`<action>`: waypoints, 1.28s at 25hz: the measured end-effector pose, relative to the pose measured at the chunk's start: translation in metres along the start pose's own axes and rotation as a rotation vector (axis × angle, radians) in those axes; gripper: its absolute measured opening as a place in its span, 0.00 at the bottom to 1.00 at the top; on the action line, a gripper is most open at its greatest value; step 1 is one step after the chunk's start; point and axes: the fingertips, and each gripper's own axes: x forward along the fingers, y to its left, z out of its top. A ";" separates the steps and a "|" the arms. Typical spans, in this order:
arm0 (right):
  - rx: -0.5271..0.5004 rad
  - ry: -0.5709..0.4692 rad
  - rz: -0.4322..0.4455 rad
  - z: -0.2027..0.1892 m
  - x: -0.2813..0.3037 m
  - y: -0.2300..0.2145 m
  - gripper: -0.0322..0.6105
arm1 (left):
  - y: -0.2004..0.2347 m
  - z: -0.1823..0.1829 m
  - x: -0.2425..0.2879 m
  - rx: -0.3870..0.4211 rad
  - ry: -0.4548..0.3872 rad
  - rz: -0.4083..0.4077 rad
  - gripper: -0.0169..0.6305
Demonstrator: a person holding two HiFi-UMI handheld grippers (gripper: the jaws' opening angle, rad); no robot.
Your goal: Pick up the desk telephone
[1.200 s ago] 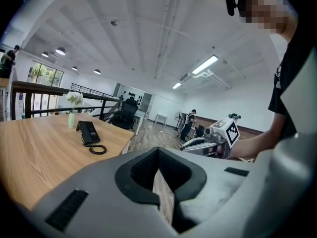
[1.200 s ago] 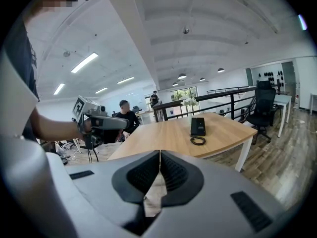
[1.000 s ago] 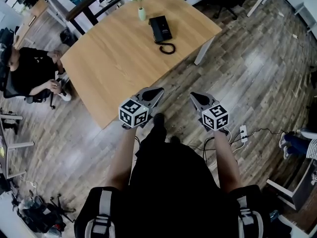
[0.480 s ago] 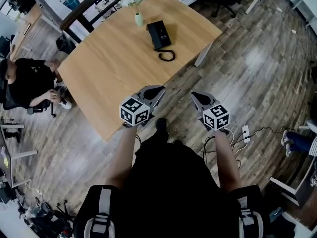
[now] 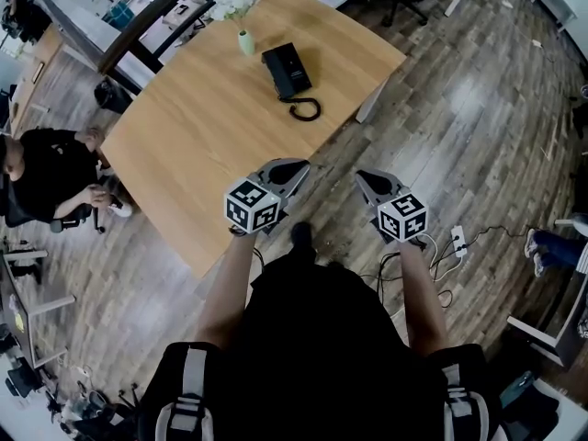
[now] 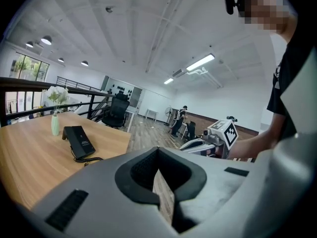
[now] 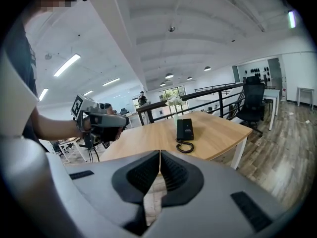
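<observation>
Wood table [image 5: 202, 136] w/ desk telephone [image 5: 286, 70]; left gripper [image 5: 298, 166] & right gripper [image 5: 361, 175] jaws together.

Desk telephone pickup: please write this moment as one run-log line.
desk telephone: on table, beside vase, untouched | left gripper: shut, empty | right gripper: shut, empty | stage: pickup not yet begun

A light wooden table [image 5: 202, 136] stands on a floor of dark planks [image 5: 478, 127], with a white leg [image 5: 369, 101] under its right corner. Near its far edge a small pale green vase [image 5: 245, 42] stands upright and holds white flowers [image 5: 230, 3]. Beyond the table's left edge a person in black [image 5: 46, 177] sits. A black railing [image 5: 147, 24] runs past the far edge. A white power strip [image 5: 458, 240] with cables lies on the floor, well apart from the table.
</observation>
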 end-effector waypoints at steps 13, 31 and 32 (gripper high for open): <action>-0.013 0.001 -0.020 0.021 0.042 0.001 0.09 | 0.049 0.010 -0.013 -0.008 -0.017 -0.003 0.06; 0.004 0.007 -0.027 0.026 0.070 -0.007 0.09 | 0.088 0.011 -0.012 -0.024 -0.011 0.004 0.06; 0.002 0.007 -0.015 0.028 0.072 -0.008 0.09 | 0.090 0.012 -0.011 -0.028 -0.013 0.012 0.06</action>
